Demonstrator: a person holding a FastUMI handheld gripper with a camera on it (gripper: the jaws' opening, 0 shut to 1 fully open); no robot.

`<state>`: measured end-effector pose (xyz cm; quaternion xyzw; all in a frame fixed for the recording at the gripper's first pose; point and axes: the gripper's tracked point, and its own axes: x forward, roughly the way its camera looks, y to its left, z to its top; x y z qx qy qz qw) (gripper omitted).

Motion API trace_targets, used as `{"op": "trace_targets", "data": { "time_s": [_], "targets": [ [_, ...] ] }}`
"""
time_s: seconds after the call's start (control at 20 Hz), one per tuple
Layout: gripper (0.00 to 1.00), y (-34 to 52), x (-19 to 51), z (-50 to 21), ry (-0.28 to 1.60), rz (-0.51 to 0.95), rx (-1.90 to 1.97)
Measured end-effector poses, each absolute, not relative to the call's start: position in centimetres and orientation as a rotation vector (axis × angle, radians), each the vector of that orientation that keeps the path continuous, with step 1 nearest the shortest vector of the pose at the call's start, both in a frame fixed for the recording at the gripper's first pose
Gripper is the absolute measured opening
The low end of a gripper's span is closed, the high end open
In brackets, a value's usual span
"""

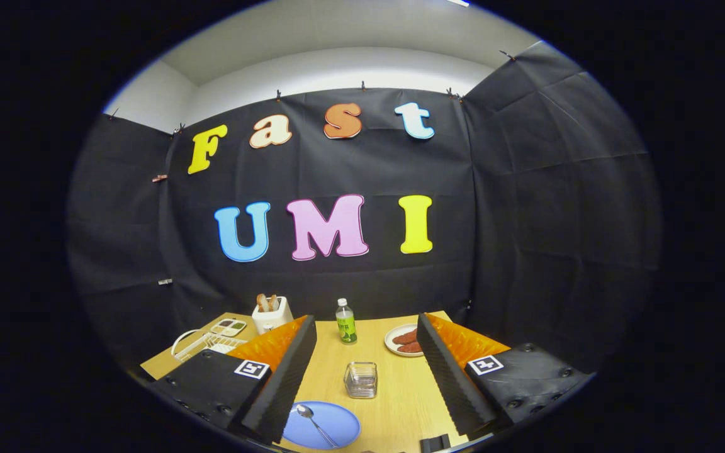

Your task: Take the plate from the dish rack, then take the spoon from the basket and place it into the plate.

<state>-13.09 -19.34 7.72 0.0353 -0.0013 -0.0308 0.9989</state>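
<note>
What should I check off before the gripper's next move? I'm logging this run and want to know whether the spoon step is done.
1. Blue plate out of the white dish rack and flat on the table: ok.
2. Spoon lying in the plate: ok.
3. Wire basket without a spoon: ok, it looks empty.
4. Gripper fingers open and holding nothing: ok.
5. Green-labelled bottle upright beyond the basket: ok.
6. Plate fully on the table: cannot tell, its near rim is cut off.
</note>
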Motion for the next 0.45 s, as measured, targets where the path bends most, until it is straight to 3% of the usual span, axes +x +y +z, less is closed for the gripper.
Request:
{"op": "trace_targets", "data": {
  "time_s": [0.45],
  "targets": [
    [0.98,-16.6,-13.2,5.2,0.028,-0.021,-0.008]
  ]
}}
